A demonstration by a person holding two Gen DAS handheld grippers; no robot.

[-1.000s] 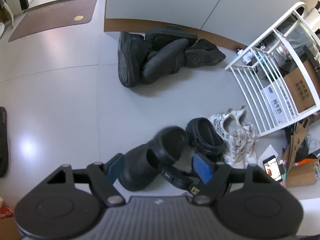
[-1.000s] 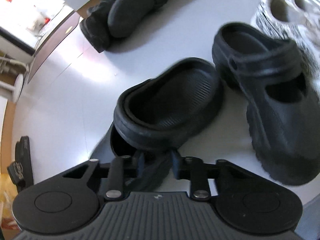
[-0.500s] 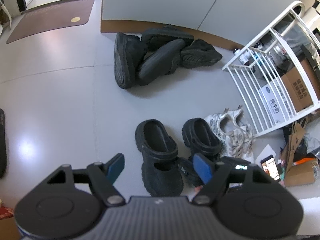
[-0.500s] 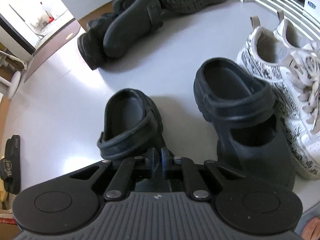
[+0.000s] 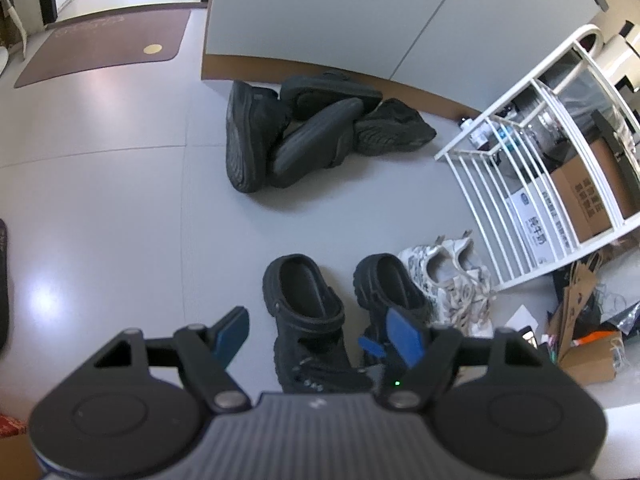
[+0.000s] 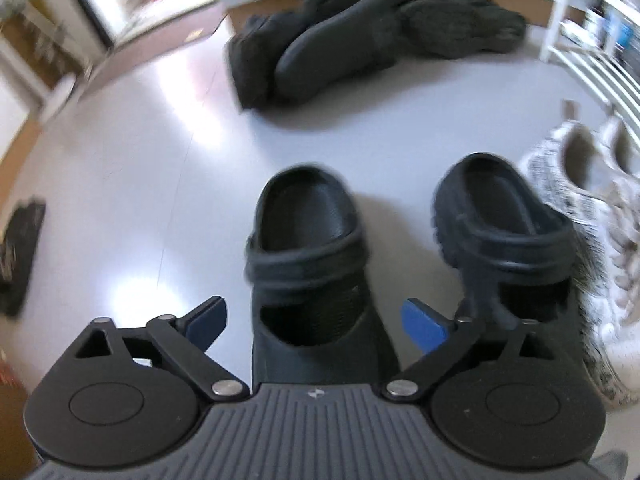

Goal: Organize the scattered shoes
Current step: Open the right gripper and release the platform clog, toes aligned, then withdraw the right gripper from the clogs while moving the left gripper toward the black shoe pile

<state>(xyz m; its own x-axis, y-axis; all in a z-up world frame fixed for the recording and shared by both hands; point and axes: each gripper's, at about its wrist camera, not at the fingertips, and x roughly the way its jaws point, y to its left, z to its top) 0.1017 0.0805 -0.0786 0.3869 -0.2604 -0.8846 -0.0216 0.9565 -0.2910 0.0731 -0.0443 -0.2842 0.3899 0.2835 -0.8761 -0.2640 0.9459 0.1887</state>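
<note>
right gripper [image 6: 314, 322]: jaws have just been opening and now stand spread wide, one blue pad on either side of the left black clog [image 6: 308, 264] without pressing it. the clog sits upright on the grey floor [image 6: 132, 184], toe toward the camera, heel strap across the opening. reading: a release, shoe set down where it belongs.

right black clog [image 6: 508, 240] stands just beside it, same heading, small gap between. the two now read as a matched pair, which looks like the reason for this spot. white patterned sneakers [image 6: 592, 208] are lined up on the far side of the right clog, near touching it, so a row is forming along the foot of the white rack [image 5: 532, 184].

left gripper [image 5: 316, 334]: spread, nothing between the pads, hovering above the clog pair; apparently idle and kept clear of the other hand's work.

farther out: pile of dark shoes [image 5: 312, 132] against the wall base, several on their sides with soles showing, overlapping. judged still unsorted; likely the next target. a brown doormat [image 5: 104, 46] lies beyond.
</note>
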